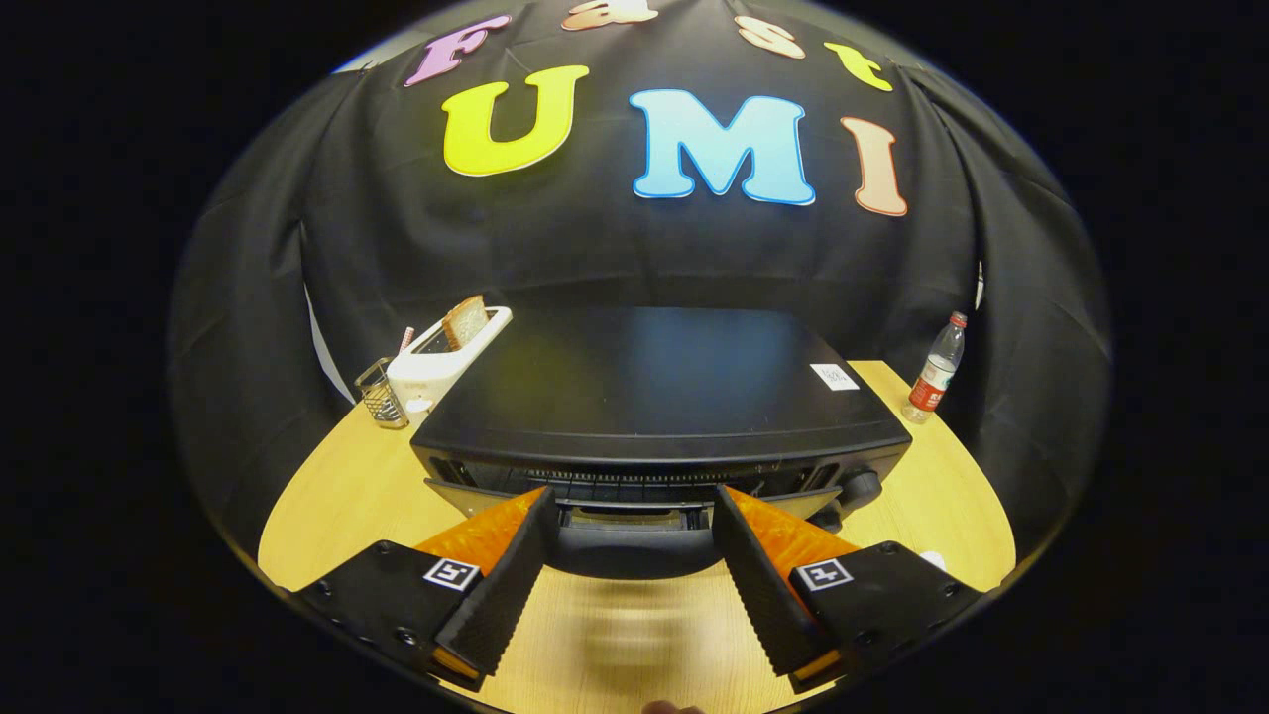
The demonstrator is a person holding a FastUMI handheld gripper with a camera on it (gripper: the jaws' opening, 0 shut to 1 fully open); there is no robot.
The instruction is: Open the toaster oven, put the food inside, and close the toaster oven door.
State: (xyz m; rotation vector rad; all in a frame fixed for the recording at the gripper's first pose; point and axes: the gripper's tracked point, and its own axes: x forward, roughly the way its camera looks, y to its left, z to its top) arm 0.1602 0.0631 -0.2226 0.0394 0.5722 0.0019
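Gripper (630, 555) fingers spread wide, holding nothing, either side of the oven (654, 397) door handle (634, 540). Door looks ajar, probably mid-opening or closing; food placement can't be judged.

**Black-draped booth around a pale wooden table**

Black cloth (615, 248) hangs all round as the booth's wall, creased in long vertical folds, with a thin pale gap showing at either side. A light wooden table (347, 496) with a rounded edge stands in front of it, its grain catching soft overhead light. Toward the back sit a white pop-up toaster (436, 362), a small wire basket (381, 394) beside it, and a water bottle (935, 372) at the far corner.
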